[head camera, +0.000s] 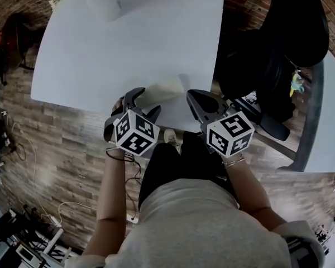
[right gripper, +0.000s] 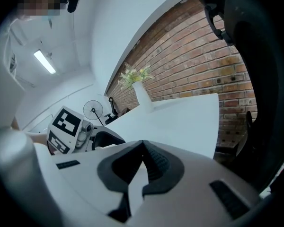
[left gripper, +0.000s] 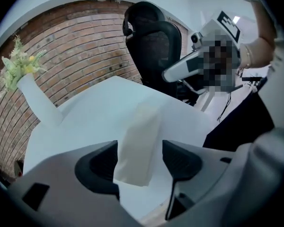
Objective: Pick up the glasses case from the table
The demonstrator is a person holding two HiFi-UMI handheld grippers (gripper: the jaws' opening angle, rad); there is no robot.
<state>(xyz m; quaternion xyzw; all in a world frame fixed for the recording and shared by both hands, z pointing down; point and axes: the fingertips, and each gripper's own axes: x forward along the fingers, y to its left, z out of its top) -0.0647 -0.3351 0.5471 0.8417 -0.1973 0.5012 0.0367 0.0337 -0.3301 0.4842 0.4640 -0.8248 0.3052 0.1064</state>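
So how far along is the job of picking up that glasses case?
The approach looks done: the left gripper has its open jaws either side of the glasses case. In hand: closing on it; they are not yet clamped. Left: the grip and the lift, as the case seems to lie on the table. The right gripper is shut and empty.

Bright, even light; glare-washed white table (head camera: 128,43); fisheye-curved, dark-vignetted edges.

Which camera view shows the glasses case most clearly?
The left gripper view: the case sits large and central between the open left claw. The head view shows it faint against the white table, partly behind that claw. The right gripper view does not show it.
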